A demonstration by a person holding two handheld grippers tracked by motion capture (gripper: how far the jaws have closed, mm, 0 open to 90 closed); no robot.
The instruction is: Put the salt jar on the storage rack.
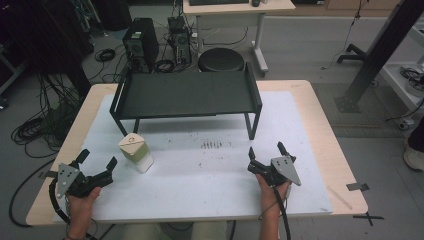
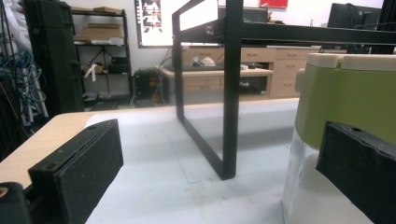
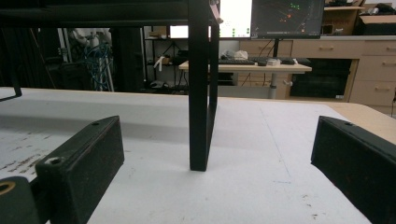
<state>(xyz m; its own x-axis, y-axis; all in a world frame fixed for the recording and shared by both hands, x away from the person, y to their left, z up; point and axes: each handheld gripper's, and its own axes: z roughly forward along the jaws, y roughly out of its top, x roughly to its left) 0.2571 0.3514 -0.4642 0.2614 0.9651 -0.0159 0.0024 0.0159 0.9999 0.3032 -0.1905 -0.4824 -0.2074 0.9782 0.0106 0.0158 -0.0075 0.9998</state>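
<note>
A small container (image 1: 135, 153) with a green body, cream lid and clear base stands upright on the white mat, left of centre. My left gripper (image 1: 97, 161) rests low on the mat just left of it, jaws wide open and empty. In the left gripper view the container (image 2: 348, 102) rises behind the right jaw, apart from the pads. My right gripper (image 1: 266, 150) sits at the right front of the mat, open with nothing between its jaws. It faces the right front leg (image 3: 198, 93) of the black shelf (image 1: 187, 95).
The black metal shelf stands across the far half of the table on thin legs (image 2: 232, 93). The white mat (image 1: 200, 170) covers the wooden table (image 1: 325, 130). A round black stool (image 1: 221, 61), a computer tower (image 1: 140, 44) and cables stand on the floor beyond.
</note>
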